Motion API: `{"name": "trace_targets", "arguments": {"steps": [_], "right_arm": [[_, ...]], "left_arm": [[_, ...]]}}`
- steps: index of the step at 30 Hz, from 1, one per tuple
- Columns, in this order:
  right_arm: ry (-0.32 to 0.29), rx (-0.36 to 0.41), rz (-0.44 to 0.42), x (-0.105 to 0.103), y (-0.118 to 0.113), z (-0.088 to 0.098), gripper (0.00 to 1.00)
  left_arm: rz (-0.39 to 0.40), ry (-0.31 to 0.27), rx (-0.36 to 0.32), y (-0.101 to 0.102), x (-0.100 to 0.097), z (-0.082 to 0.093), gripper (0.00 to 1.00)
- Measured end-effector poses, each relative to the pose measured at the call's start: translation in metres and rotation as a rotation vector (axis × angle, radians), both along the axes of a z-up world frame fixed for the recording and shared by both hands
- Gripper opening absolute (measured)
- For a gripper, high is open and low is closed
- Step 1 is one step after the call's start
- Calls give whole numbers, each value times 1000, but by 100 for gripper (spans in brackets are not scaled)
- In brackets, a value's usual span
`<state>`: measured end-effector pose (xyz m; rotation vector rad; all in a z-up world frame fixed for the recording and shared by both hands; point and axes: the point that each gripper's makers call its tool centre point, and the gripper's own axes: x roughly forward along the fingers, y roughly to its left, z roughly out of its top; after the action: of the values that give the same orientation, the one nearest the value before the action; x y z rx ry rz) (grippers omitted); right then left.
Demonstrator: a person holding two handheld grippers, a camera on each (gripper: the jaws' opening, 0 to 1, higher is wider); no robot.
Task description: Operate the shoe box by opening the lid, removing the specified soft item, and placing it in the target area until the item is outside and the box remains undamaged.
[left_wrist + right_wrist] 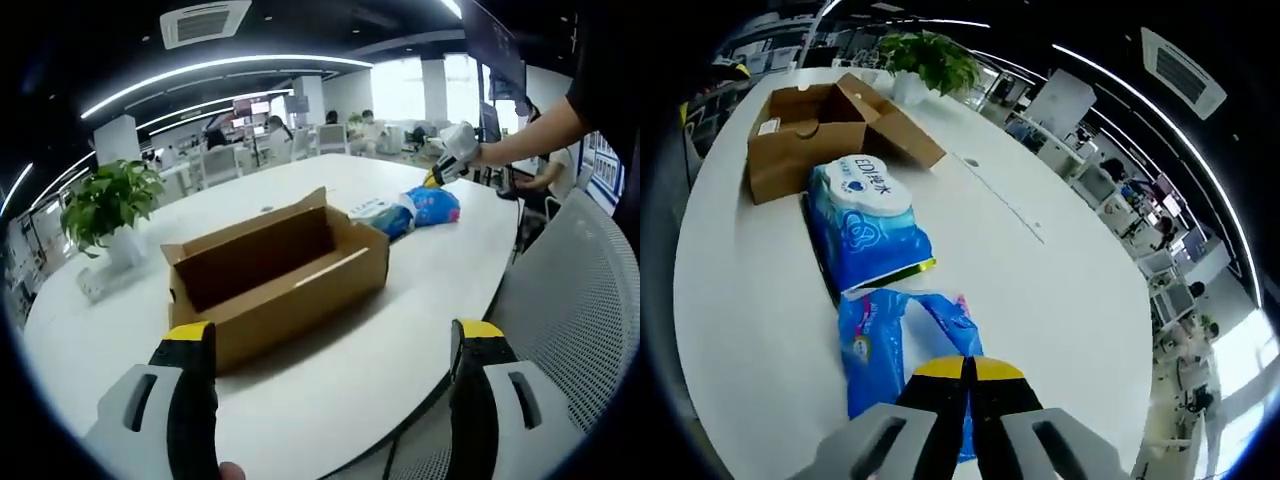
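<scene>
A white oval bench (330, 390) carries everything. A potted plant (105, 205) in a white pot stands near the far left corner of the shoe box (275, 270), apart from it, and a grey mesh chair (580, 300) sits at the bench's right edge. Desks and seated people fill the office behind.

The shoe box is brown cardboard, open, its lid flap (890, 125) folded back and lying outward. In the left gripper view its long axis runs from lower left to upper right, toward the soft items.

Just beyond the box's right end lie two soft packs. The blue-and-white tissue pack (868, 220) rests nearest the box, its printed face up, long axis pointing at the box. Next to it, farther from the box, lies a blue plastic bag (890, 345), which touches or overlaps the pack's edge.

The left gripper (335, 345) hovers on the near side of the box, jaws spread wide, holding nothing. The right gripper (968, 375) has its yellow-tipped jaws pressed together at the bag's near end; whether they pinch the plastic I cannot tell.
</scene>
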<state>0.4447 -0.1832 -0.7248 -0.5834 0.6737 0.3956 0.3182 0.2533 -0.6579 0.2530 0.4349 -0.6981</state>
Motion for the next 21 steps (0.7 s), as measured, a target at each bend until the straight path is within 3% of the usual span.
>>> {"name": "trace_targets", "arguments": {"steps": [7, 12, 15, 21], "right_arm": [[2, 25, -50, -5, -4, 1, 4], [-4, 46, -108, -12, -12, 8, 16], [15, 106, -150, -19, -12, 10, 24], [14, 154, -208, -33, -16, 13, 42]], "left_arm": [[0, 2, -2, 0, 0, 0, 97], [-10, 7, 5, -2, -1, -2, 97], [-12, 11, 3, -2, -2, -2, 97], [-12, 15, 1, -3, -2, -2, 98]]}}
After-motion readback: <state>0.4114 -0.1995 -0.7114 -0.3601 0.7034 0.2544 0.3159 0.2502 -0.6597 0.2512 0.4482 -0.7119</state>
